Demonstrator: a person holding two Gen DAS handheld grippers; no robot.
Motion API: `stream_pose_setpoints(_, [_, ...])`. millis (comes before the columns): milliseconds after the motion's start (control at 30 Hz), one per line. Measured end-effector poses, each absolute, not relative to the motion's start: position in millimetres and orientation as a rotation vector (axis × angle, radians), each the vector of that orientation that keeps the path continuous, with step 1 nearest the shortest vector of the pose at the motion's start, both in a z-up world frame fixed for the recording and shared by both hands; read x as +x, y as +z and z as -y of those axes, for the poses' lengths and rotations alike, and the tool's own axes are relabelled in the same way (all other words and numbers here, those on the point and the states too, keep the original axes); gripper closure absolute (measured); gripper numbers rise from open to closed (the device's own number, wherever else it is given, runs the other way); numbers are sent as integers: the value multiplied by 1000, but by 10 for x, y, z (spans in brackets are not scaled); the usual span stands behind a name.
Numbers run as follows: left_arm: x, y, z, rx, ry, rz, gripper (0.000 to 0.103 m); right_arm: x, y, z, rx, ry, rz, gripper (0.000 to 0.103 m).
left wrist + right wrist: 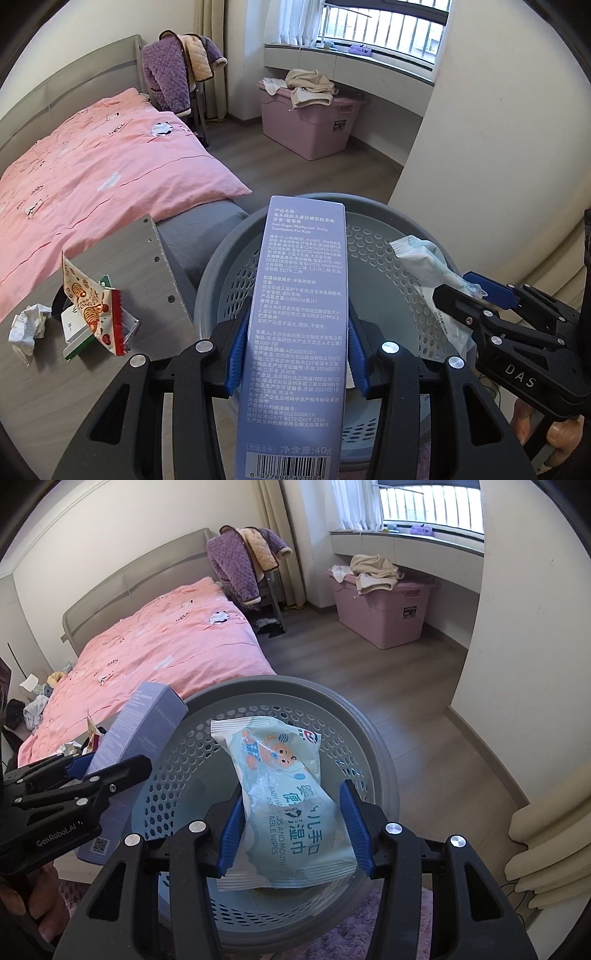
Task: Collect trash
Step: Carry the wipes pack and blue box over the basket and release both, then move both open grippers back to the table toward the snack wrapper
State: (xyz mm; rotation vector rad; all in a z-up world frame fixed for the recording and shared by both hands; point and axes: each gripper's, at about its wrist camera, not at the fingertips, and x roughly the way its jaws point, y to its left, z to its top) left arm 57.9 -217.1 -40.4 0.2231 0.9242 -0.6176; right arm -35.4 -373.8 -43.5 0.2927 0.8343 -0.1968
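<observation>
My left gripper [297, 328] is shut on a lilac toothpaste box [299, 314] and holds it over the round grey perforated trash basket [373, 243]. My right gripper [293, 805] is shut on a pale blue baby-wipes packet [284, 794] above the same basket [369, 731]. In the left wrist view the right gripper [465, 291] shows at the right with the packet [424, 269]. In the right wrist view the left gripper [96, 768] shows at the left with the box [144, 738]. More trash lies on the grey side table [129, 254]: a snack wrapper [96, 310], crumpled paper [27, 325] and a small green-and-white box [75, 332].
A bed with a pink duvet [92, 158] stands beyond the table. A pink storage bin [306, 122] with clothes on top stands under the window ledge. A chair draped with jackets [177, 74] is at the bed's far side. A wall corner [480, 147] rises right of the basket.
</observation>
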Motion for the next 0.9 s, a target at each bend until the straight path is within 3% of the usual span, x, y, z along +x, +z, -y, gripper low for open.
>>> stream_pose_setpoints(467, [586, -403, 2262, 245, -618, -921, 58, -345, -448, 3766, 308, -199, -824, 52])
stream_pose_setpoints(600, [563, -369, 2237, 244, -607, -900, 39, -370, -416, 3768, 306, -199, -806, 36])
stream_pose_setpoints(900, [545, -331, 2187, 242, -587, -891, 38, -393, -391, 3762, 308, -198, -798, 34])
